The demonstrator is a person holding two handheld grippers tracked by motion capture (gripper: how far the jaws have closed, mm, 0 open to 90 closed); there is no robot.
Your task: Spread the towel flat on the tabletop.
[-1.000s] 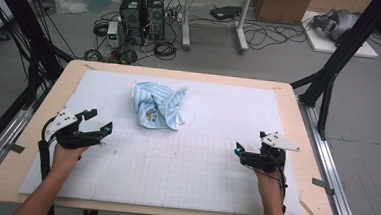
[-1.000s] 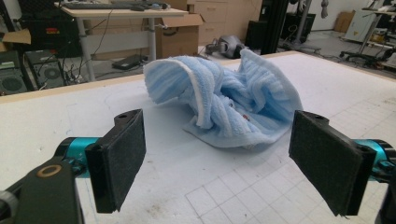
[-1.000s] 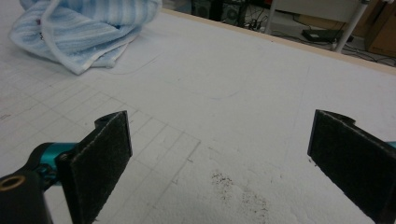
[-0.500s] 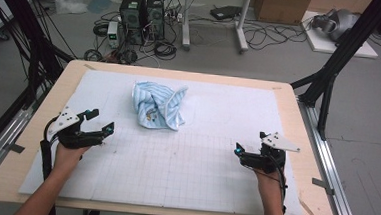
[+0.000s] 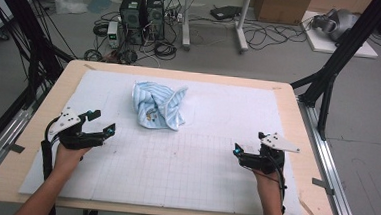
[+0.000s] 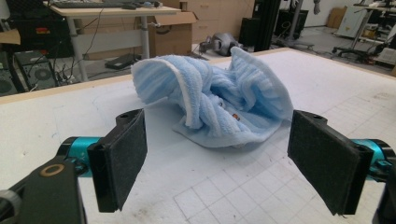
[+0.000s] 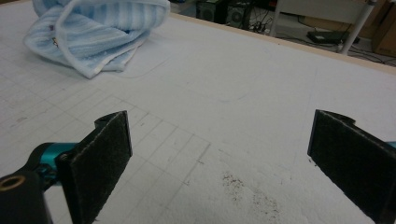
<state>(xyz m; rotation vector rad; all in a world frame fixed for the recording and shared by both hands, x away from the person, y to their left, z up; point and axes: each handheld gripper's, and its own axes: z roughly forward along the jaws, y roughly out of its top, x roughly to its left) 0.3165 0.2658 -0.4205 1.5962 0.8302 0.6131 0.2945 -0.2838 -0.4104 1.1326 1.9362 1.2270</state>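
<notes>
Beyond both wide-open grippers, left gripper (image 5: pixel 100 123) and right gripper (image 5: pixel 237 151), the crumpled light-blue striped terry towel (image 5: pixel 157 104) lies ungrasped, awaiting pickup.

Grey floor (image 5: pixel 376 149) behind wooden table (image 5: pixel 298 109) with white gridded mat (image 5: pixel 218 109); two black computer towers (image 5: pixel 142 9), tangled cables (image 5: pixel 263 37), cardboard boxes (image 5: pixel 280 5) beyond; black frame struts (image 5: pixel 331 71) flank table edges.

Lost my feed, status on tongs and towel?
Left tongs open, right tongs open, both empty. Towel crumpled on white mat, untouched. Nothing between tongs and towel.
</notes>
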